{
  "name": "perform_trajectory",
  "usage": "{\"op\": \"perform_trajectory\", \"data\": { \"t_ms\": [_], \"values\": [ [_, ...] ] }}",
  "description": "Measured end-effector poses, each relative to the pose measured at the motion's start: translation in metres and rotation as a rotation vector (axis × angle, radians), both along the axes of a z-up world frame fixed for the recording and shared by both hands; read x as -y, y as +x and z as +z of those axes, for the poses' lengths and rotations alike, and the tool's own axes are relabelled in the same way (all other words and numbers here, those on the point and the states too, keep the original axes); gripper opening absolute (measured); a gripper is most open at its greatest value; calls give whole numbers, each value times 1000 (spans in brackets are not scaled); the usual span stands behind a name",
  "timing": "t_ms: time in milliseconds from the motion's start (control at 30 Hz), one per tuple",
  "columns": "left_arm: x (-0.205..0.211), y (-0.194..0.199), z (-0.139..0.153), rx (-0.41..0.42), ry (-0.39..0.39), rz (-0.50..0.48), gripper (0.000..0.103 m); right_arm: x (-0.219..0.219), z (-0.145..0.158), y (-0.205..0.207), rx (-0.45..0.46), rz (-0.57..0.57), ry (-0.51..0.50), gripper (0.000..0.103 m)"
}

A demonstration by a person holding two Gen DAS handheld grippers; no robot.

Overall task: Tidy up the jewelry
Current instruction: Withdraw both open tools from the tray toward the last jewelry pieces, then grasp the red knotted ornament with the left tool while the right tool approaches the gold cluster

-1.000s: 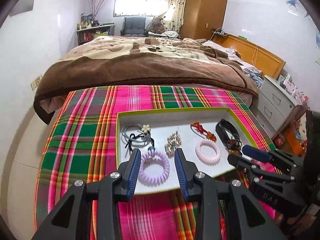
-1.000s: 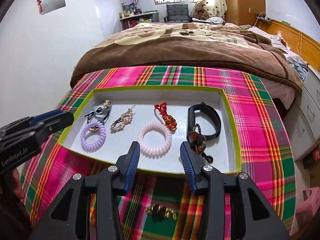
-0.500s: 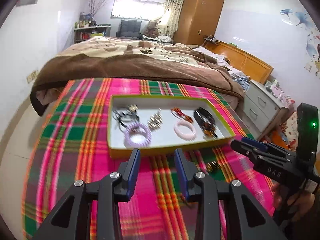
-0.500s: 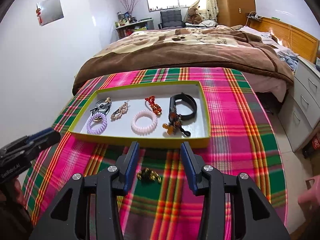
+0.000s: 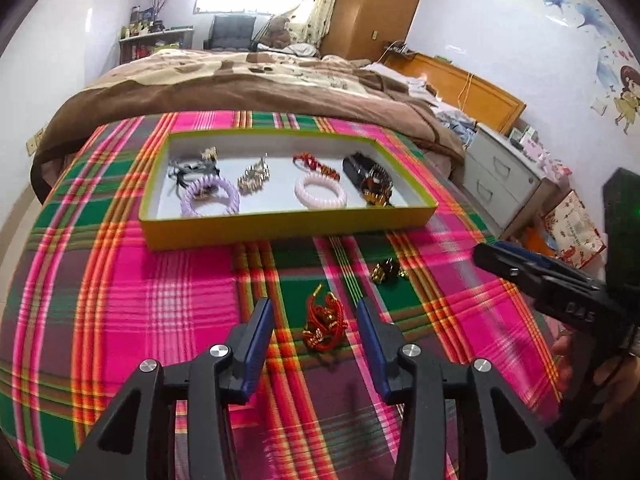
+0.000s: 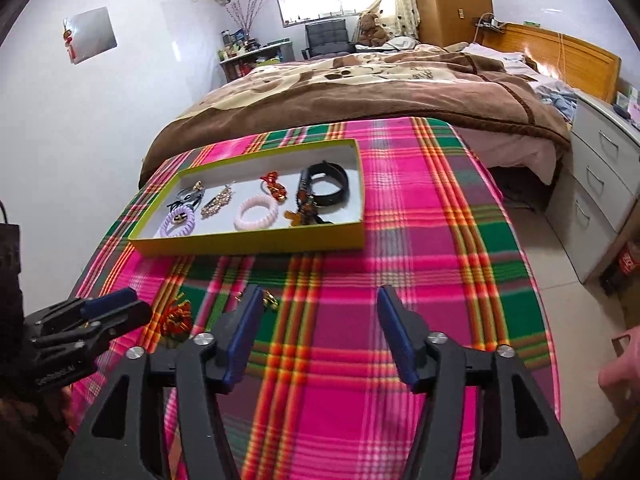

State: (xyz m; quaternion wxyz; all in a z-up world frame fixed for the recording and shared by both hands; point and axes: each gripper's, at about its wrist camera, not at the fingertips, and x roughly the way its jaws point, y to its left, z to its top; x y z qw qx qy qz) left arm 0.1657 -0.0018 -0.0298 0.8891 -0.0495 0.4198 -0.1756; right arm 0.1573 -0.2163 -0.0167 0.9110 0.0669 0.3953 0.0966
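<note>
A yellow-green tray on the plaid cloth holds a purple spiral hair tie, a pink one, gold earrings, a red knot and a black band. A red cord bracelet lies on the cloth in front of the tray, between the opening jaws of my left gripper, untouched. A small gold piece lies just right of it. My right gripper hovers over bare cloth, jaws opening, with the gold piece by its left finger.
The plaid cloth covers a table whose right edge drops to the floor. A bed with a brown blanket stands behind it, white drawers to the right. A hand shows at the far right edge.
Both grippers have drawn back from over the tray toward the near side of the cloth. Their jaws stand wider now. The red bracelet and gold piece have come into view.
</note>
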Motion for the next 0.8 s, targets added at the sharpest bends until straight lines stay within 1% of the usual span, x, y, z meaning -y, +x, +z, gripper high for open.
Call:
{"op": "perform_trajectory", "data": {
  "t_ms": [100,367,433,467,733,767,800],
  "values": [
    [9,1,-7,-12,11,-7,43,7,-3,-5,-7,1,1,62],
    [29,5,-21,-38,115,1,43,18,-6,-10,-11,-1,7,62],
    [29,7,-21,-30,133,10,43,19,-6,-11,-9,-2,5,62],
    [31,7,-21,-21,156,14,43,20,-6,-12,-7,-4,5,62],
    [33,7,-22,-15,174,17,42,25,-5,-11,1,-26,16,62],
    [33,7,-22,-14,178,20,41,24,-5,-11,-1,-26,14,62],
    [33,7,-21,-15,183,24,37,23,-5,-11,-3,-25,12,62]
  ]
}}
